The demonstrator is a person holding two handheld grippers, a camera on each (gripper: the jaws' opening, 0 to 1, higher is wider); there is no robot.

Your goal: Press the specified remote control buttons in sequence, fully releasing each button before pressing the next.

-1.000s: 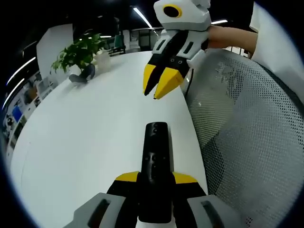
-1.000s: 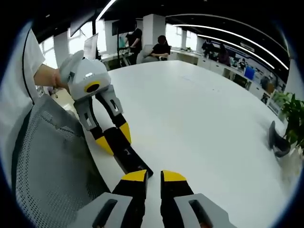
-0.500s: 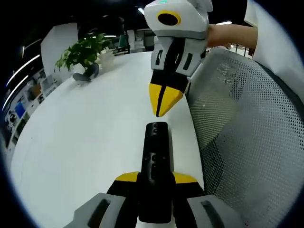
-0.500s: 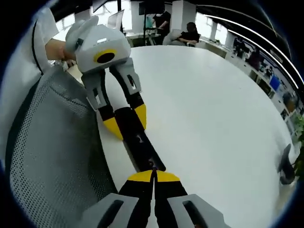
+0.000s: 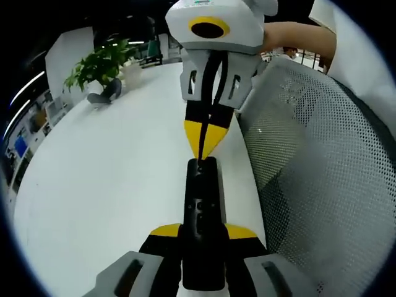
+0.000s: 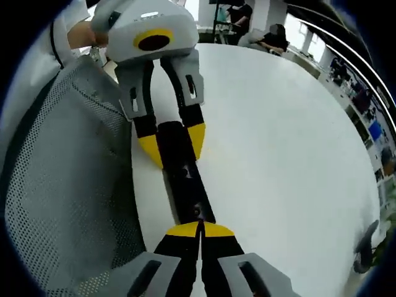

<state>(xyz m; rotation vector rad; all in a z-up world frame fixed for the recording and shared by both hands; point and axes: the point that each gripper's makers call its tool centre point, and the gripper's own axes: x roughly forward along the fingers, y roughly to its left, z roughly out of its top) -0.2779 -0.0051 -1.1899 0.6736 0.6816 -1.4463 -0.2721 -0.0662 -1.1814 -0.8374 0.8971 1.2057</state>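
Two grippers meet on the remote [image 5: 202,223] beside the table edge [image 5: 246,162].

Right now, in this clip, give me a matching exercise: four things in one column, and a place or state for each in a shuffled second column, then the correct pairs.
Things:
1. remote control
2. right gripper
3. potted plant
4. mesh chair

Places or states:
A. beside the table edge
B. at the far end of the white table
C. clamped between the left gripper's jaws
D. shut, its tip at the remote control's far end

Pairs: 1-C, 2-D, 3-B, 4-A
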